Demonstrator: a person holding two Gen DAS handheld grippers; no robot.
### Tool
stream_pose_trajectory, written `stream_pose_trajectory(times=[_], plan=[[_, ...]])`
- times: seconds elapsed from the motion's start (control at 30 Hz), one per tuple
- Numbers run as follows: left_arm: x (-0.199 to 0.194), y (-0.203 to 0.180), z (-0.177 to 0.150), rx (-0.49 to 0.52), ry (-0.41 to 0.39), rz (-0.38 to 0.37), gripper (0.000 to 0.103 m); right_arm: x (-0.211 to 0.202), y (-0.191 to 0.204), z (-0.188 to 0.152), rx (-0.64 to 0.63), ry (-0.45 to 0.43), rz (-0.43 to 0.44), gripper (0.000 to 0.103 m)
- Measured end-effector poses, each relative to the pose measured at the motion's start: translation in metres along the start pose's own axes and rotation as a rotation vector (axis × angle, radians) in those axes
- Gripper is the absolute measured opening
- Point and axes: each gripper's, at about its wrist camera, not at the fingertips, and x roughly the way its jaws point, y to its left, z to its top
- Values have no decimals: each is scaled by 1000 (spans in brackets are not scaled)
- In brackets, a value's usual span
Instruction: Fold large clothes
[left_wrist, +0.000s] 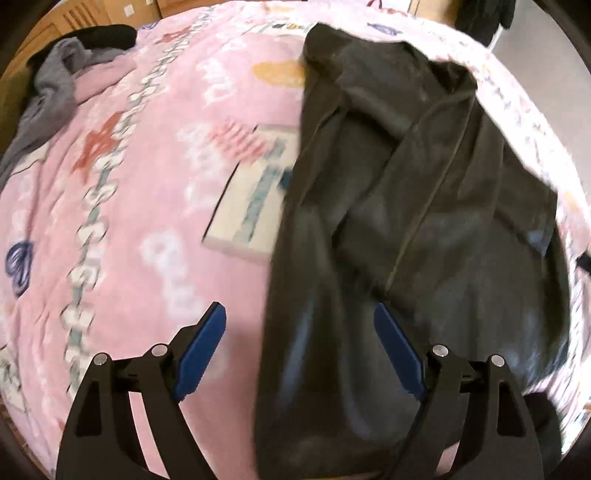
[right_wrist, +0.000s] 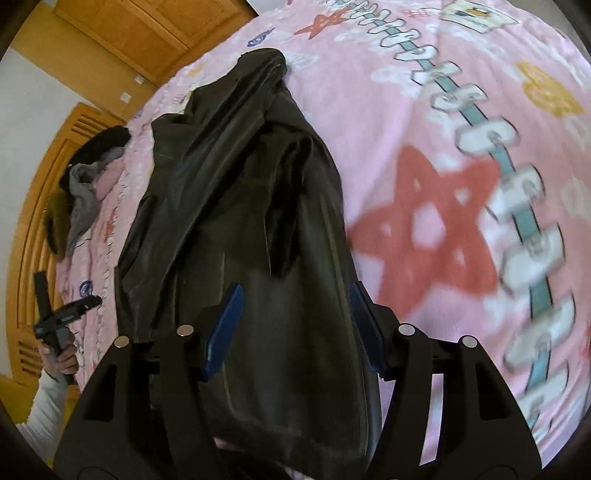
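A dark leather-look jacket (left_wrist: 417, 206) lies on the pink printed bedspread (left_wrist: 122, 229), running lengthwise toward the far edge of the bed, one sleeve or panel already laid over its body — judged a partial lengthwise fold. Left gripper (left_wrist: 300, 350): jaws spread wide, nothing between the pads; it hangs above the jacket's near left edge with one blue pad over bedspread, the other over cloth. Right gripper (right_wrist: 293, 328): jaws apart, above the jacket's near end, pads not pressing the cloth. Both empty — probably between grasps, lining up for the next fold. A heap of grey and pink clothes (left_wrist: 70, 85) sits at the far left corner, well apart. Frames are motion-blurred.
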Motion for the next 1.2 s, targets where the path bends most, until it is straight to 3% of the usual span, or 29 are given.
stream_pose_trajectory(times=[0.17, 0.37, 0.5, 0.6, 0.77, 0.9, 1.0, 1.2], plan=[[-6, 22, -52, -56, 75, -74, 87, -20, -15, -34, 51, 8, 40, 66], [13, 46, -88, -117, 161, -159, 88, -21, -31, -78, 97, 58, 82, 71], [37, 62, -102, -183, 195, -205, 88, -10, -45, -100, 123, 96, 103, 71], [54, 66, -107, -218, 211, -281, 88, 1, -55, -111, 139, 116, 127, 71], [68, 64, -110, -239, 222, -300, 88, 14, -57, -121, 134, 146, 153, 72], [62, 51, -115, -201, 215, -279, 88, 14, -55, -127, 113, 116, 176, 81], [57, 45, -118, -176, 208, -278, 81, 15, -44, -130, 47, 96, 178, 91], [49, 46, -124, -179, 194, -279, 47, 30, -38, -136, 16, 57, 140, 94]])
